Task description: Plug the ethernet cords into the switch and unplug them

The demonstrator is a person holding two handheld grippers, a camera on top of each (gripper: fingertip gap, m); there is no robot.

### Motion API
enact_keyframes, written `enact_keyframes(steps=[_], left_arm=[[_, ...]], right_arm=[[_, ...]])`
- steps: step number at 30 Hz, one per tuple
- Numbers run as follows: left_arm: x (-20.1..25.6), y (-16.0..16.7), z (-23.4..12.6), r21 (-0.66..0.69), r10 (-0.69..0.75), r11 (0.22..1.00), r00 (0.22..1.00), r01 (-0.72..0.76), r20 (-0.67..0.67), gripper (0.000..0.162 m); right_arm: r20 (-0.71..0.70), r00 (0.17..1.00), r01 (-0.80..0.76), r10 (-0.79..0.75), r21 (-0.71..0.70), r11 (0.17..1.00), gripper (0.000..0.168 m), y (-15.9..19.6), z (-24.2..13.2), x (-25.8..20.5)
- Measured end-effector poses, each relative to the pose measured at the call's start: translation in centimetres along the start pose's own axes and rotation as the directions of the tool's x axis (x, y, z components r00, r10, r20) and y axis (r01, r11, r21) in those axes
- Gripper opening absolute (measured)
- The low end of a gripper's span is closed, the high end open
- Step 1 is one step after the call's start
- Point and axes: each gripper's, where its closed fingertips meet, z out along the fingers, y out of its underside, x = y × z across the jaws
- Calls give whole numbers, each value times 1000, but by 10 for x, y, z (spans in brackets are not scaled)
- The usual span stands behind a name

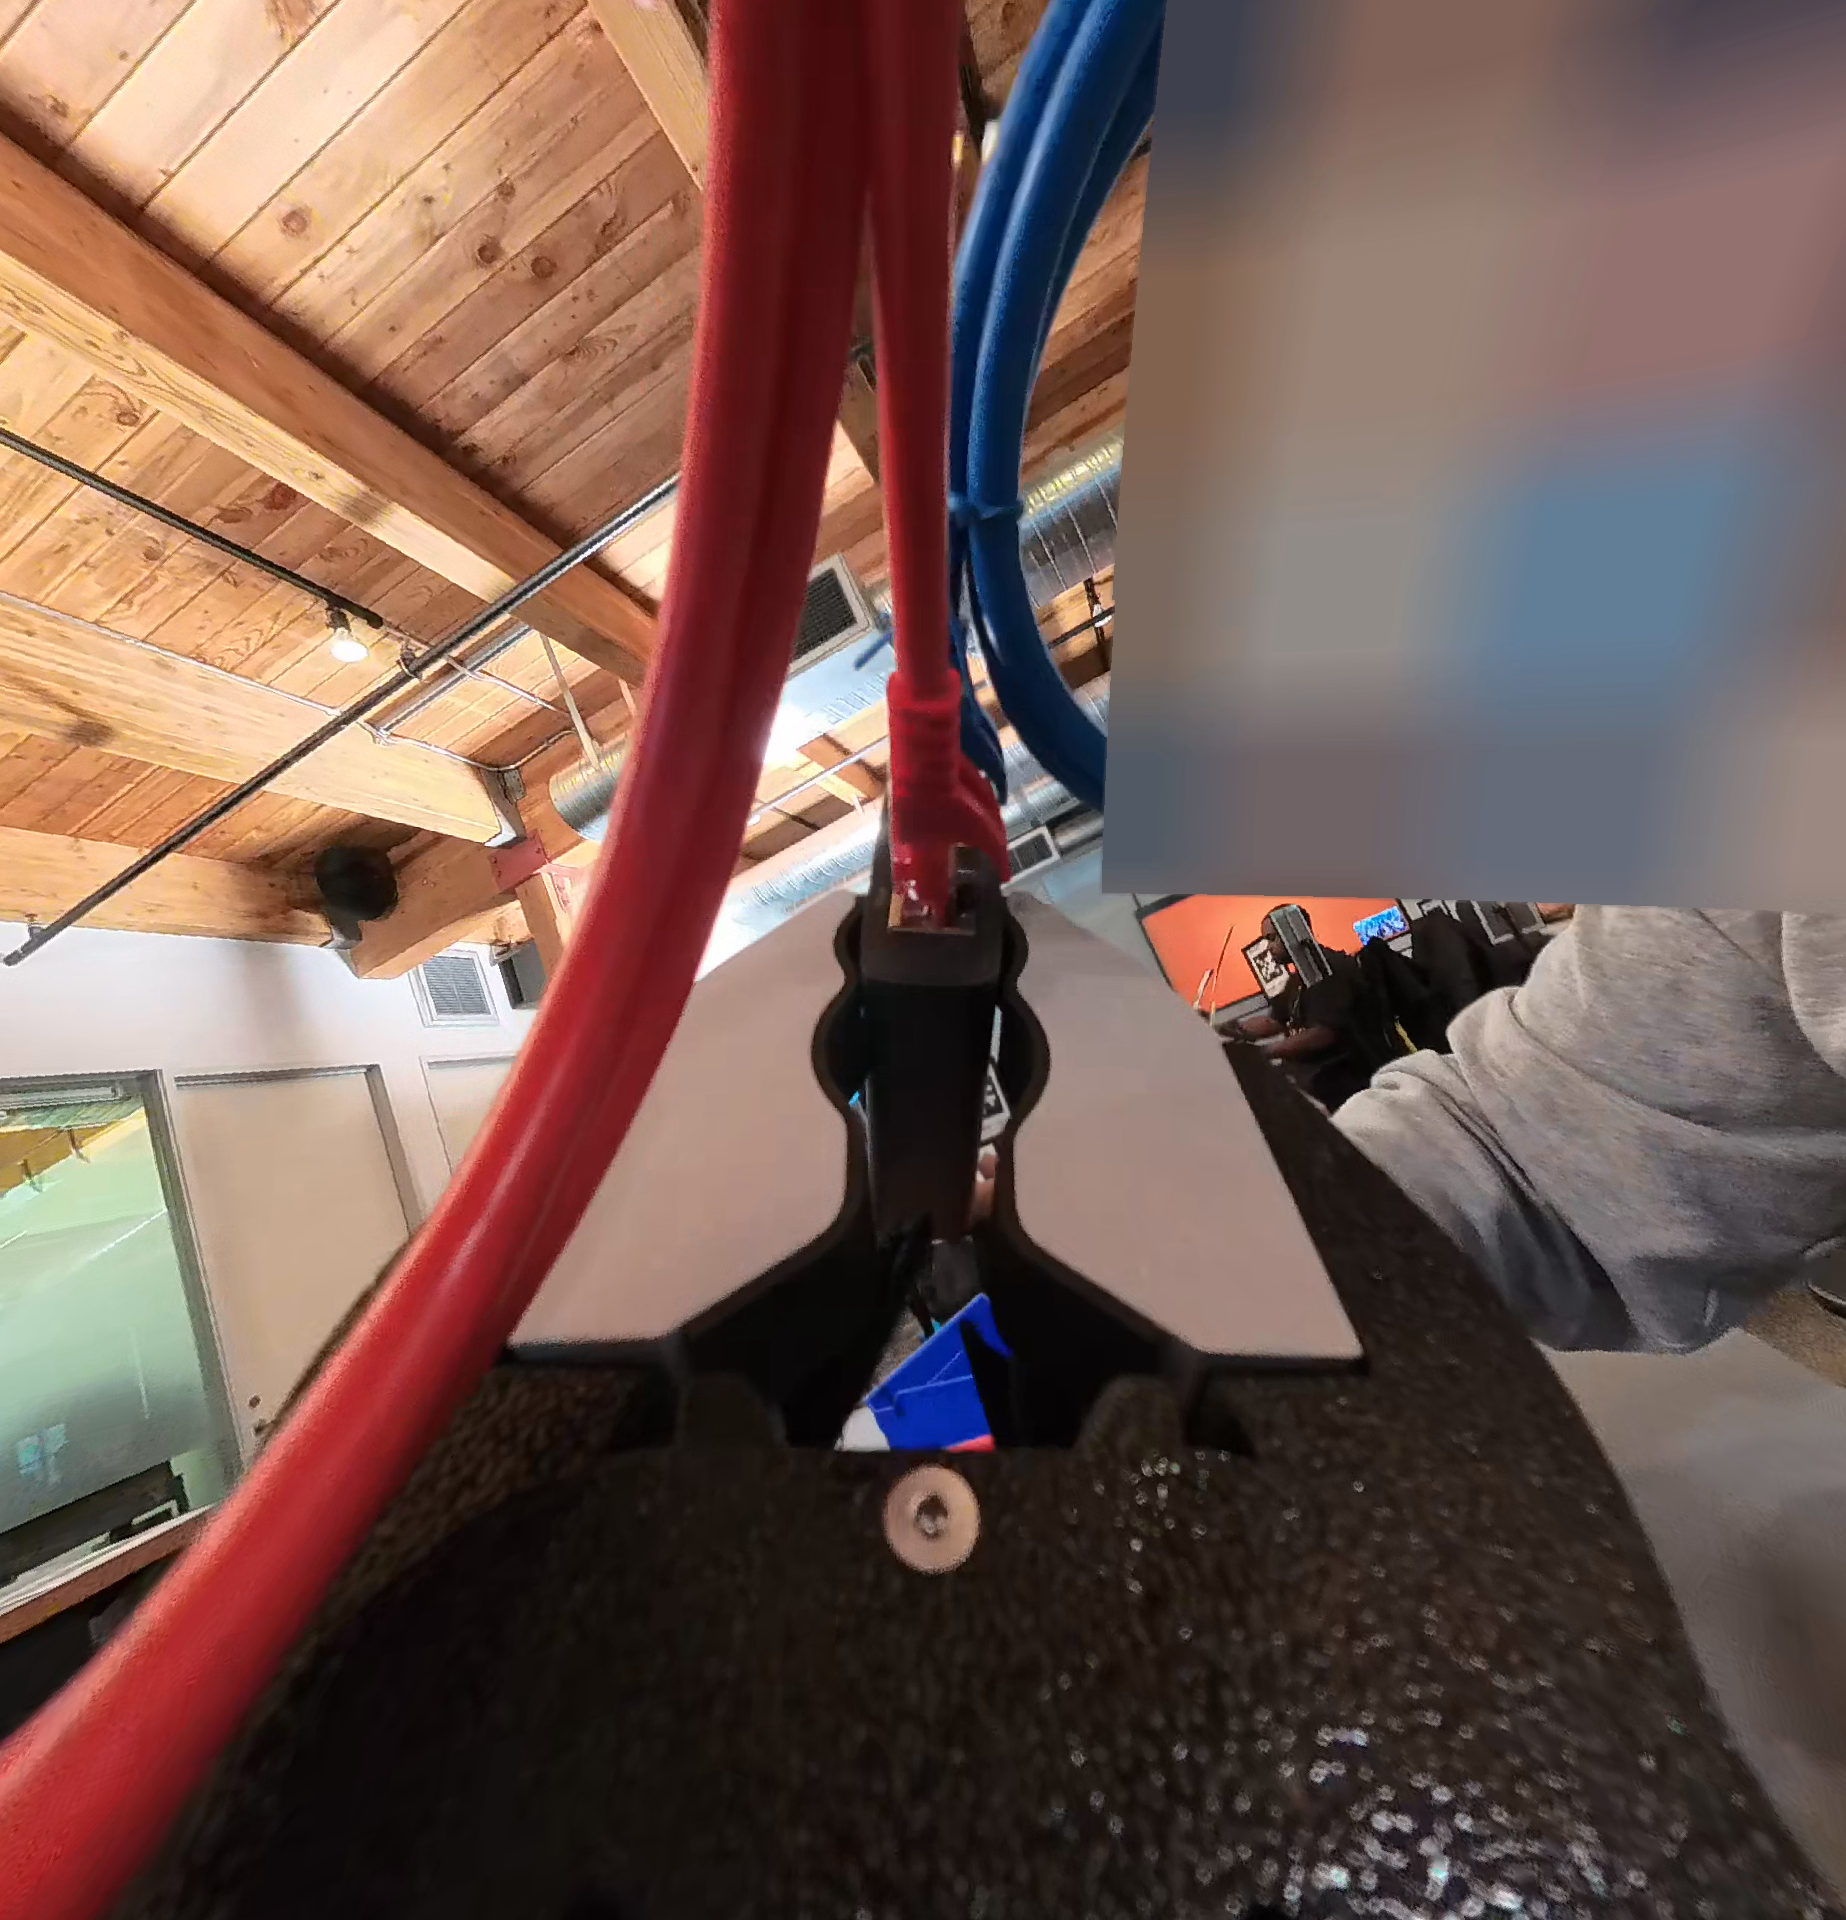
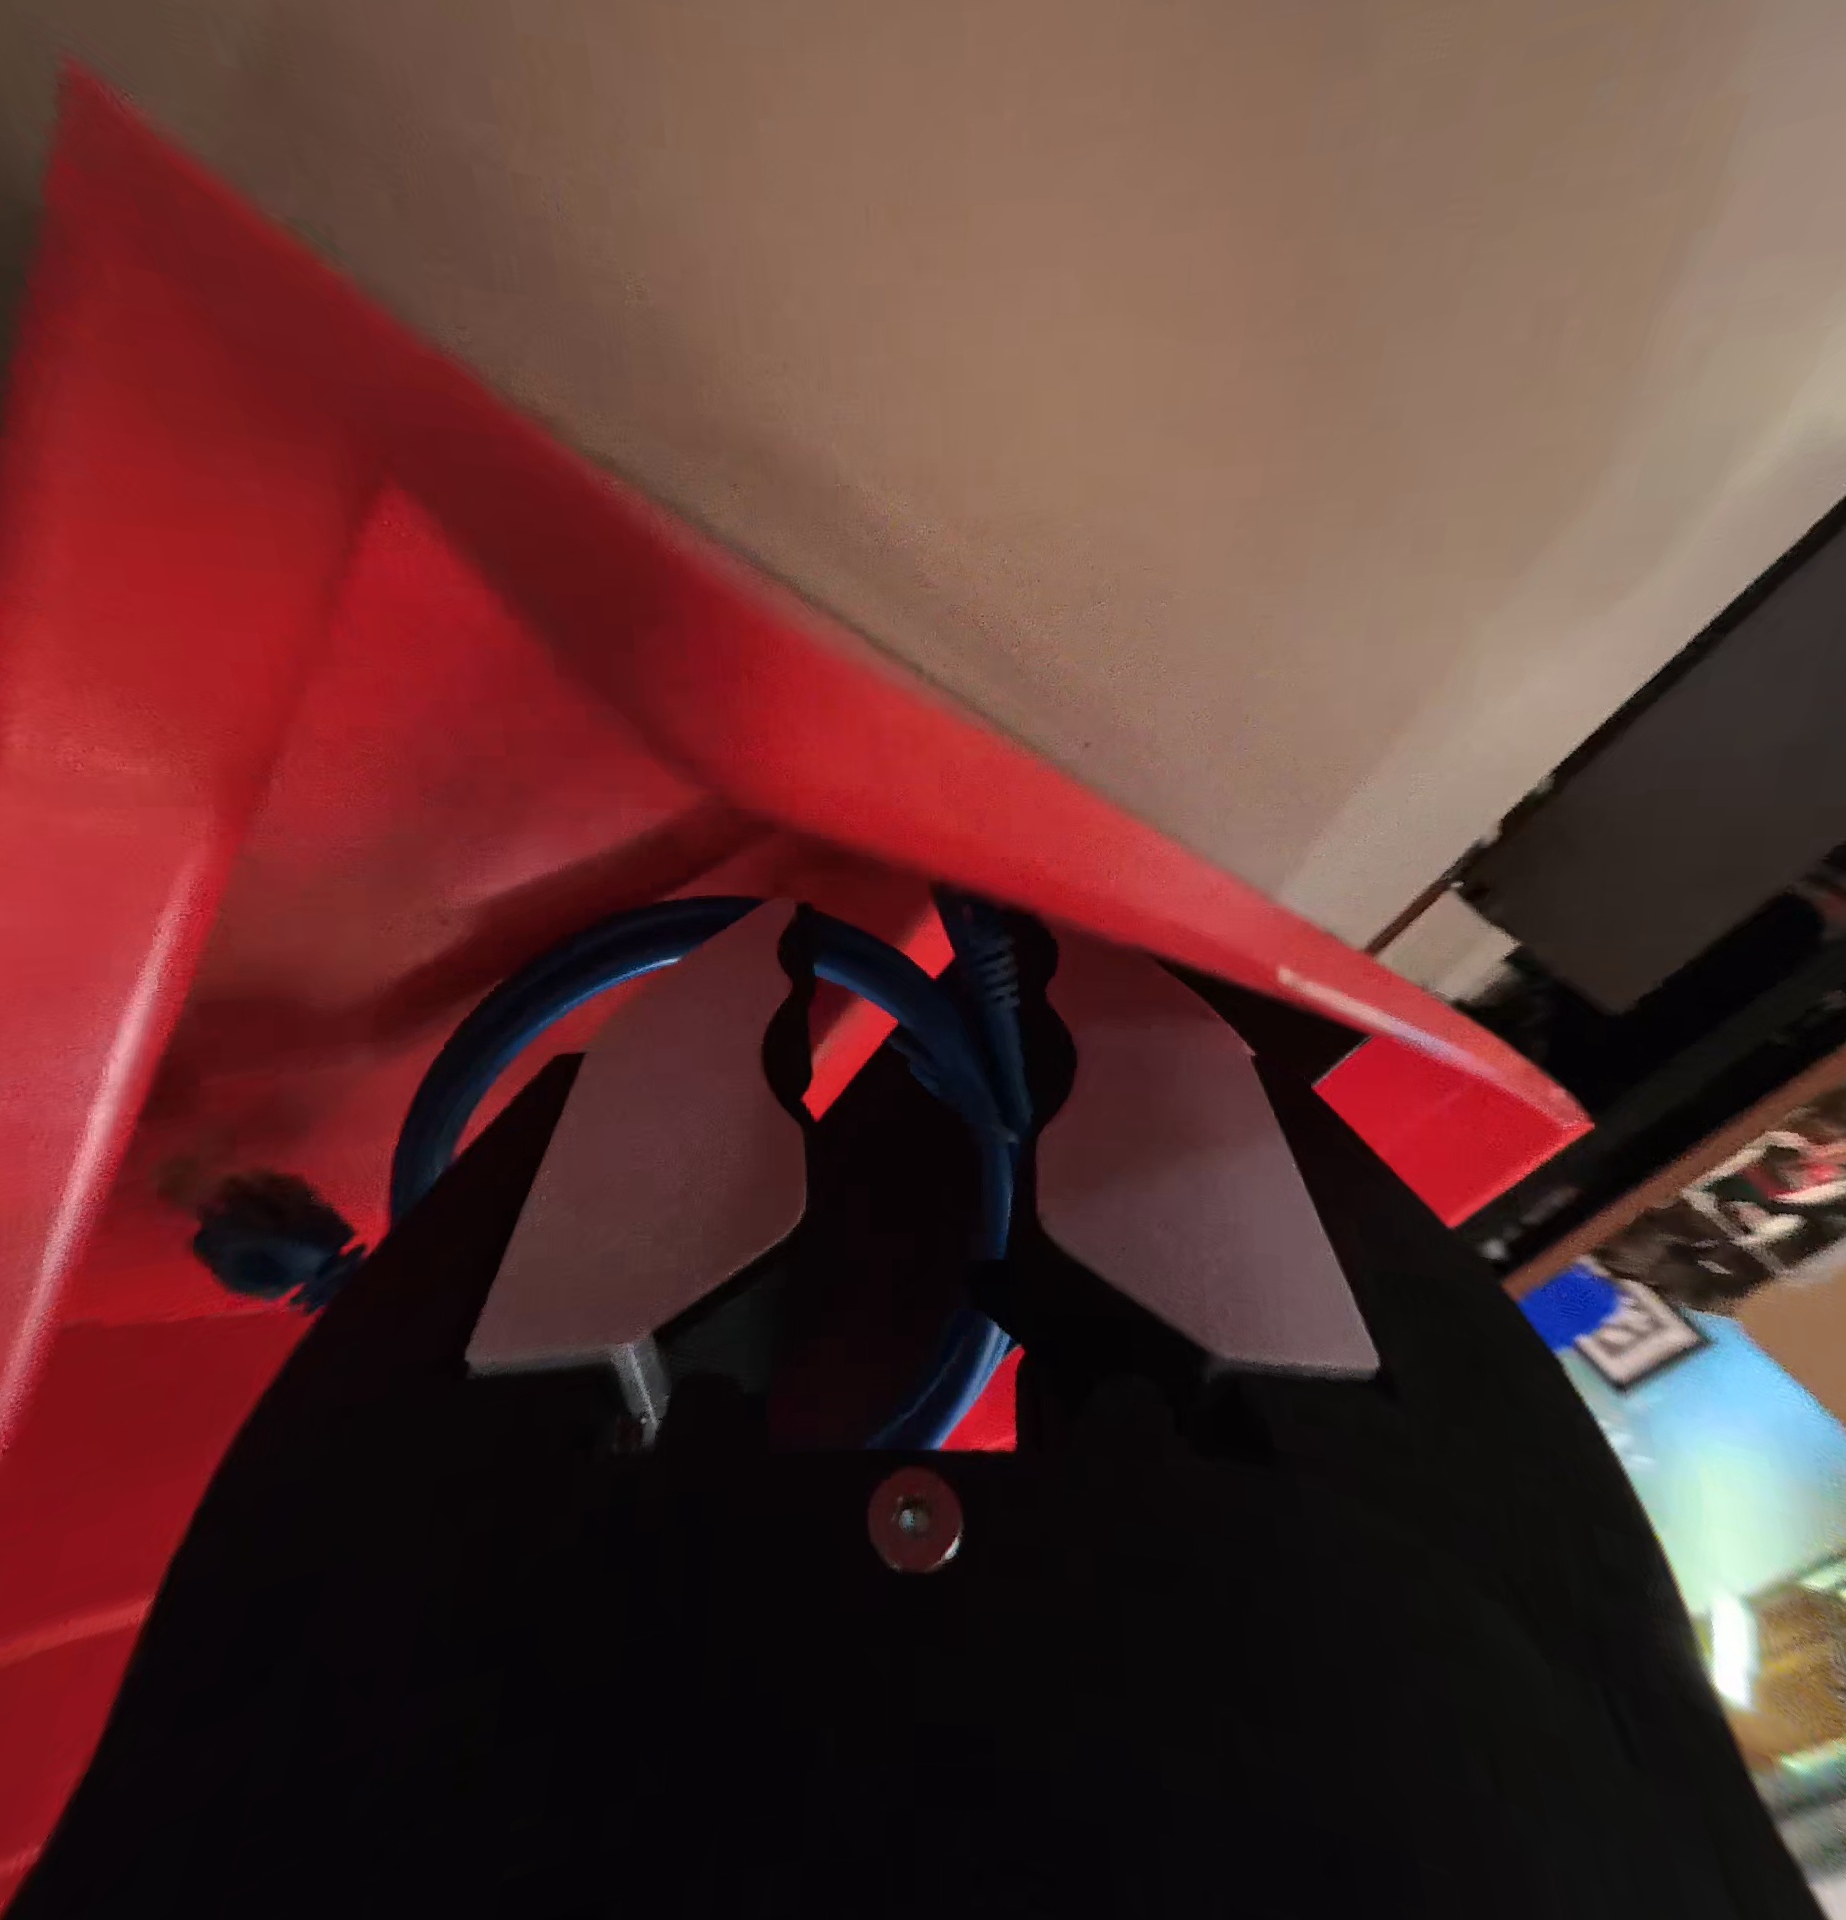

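Observation:
My left gripper (image 1: 931, 935) points up toward the ceiling and is shut on a black block (image 1: 929, 1039). A red cable's plug (image 1: 924, 831) sits in the block's top end. The red cable (image 1: 711, 623) loops from above down past the left finger to the lower left. A tied bundle of blue cable (image 1: 1002, 416) hangs just right of it. In the blurred right wrist view, my right gripper (image 2: 914, 997) is inside a red bin (image 2: 399, 675). It holds a coiled blue cable (image 2: 992, 1101) between its jaws, against the right finger, with the plug boot (image 2: 992, 961) at the tips.
A grey-sleeved arm (image 1: 1625, 1122) reaches in at the right. Wooden beams and ducts (image 1: 275, 395) are overhead, a window (image 1: 57, 1299) is at the left, and people sit at a far desk (image 1: 1303, 997). Beyond the red bin's rim are a beige surface (image 2: 1106, 364) and dark shelving (image 2: 1677, 831).

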Motion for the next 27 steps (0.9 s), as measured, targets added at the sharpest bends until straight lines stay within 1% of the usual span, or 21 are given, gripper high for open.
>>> enact_keyframes(steps=[2,5,9,12,15,17,19,23,27], left_arm=[[1,4,2,-20,4,1000,1000,-4,-5,18],[2,8,5,-37,7,999,1000,-8,-11,18],[4,8,7,-32,-1,999,1000,1,-21,17],[4,8,7,-30,-2,1000,1000,1,-20,17],[3,6,6,-23,-1,1000,1000,0,-17,17],[3,4,5,-9,-4,1000,1000,4,-16,17],[3,1,4,9,-11,1000,1000,12,-17,18],[2,-3,1,35,-21,999,1000,22,-20,17],[1,-1,1,19,-18,1000,1000,18,-15,18]], right_arm=[[27,999,-36,35,9,999,39,1,-3,-3],[30,998,-64,63,42,997,39,3,-11,-5],[53,985,-169,165,88,982,40,12,-20,-5],[123,960,-266,251,128,955,40,16,-25,-7],[225,920,-366,320,211,906,41,7,-30,-7],[280,890,-424,359,222,878,41,3,-30,-5],[305,871,-456,386,208,865,41,1,-25,-2],[253,912,-370,324,161,915,38,1,-12,2],[223,943,-272,248,83,959,36,0,-5,2]])
